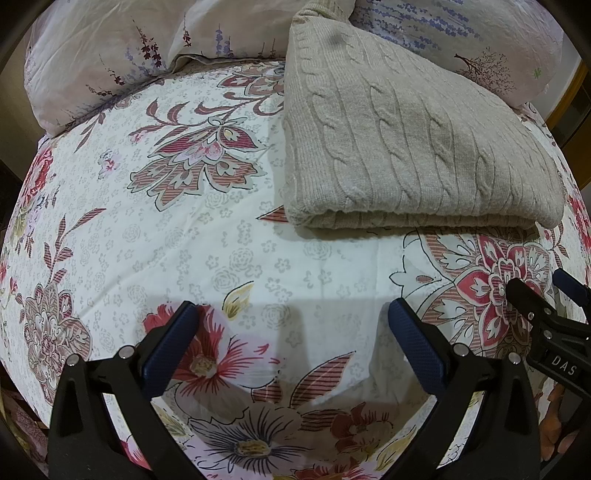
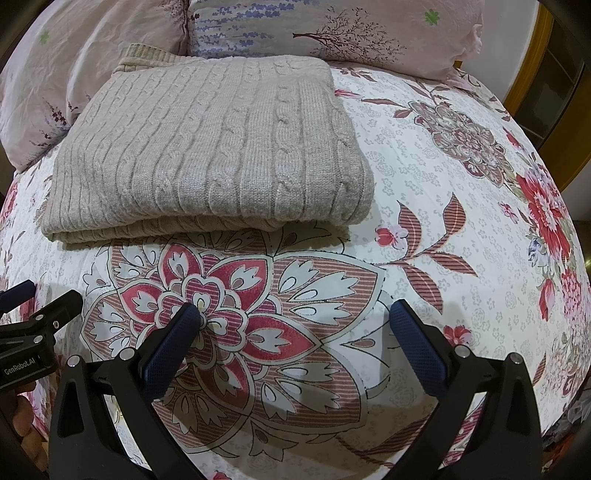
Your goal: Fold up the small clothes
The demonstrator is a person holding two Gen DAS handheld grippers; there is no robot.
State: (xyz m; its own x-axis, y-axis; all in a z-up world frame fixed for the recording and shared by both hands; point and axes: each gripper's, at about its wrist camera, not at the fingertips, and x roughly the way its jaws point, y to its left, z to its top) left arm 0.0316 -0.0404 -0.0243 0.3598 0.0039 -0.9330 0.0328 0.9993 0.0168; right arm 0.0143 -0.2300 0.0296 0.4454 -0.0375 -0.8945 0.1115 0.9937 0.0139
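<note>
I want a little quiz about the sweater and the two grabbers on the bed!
1. True or false: the sweater is already folded.
2. Multiple choice: the left gripper is A) shut on the sweater, B) open over the bedsheet, C) shut on a pillow.
3. Fill in: the right gripper holds ____.

Key: 1 true; 2 B; 3 nothing.

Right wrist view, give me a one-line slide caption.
Open right claw hovers over the floral bedspread, facing a folded beige cable-knit sweater near the pillows.
</note>
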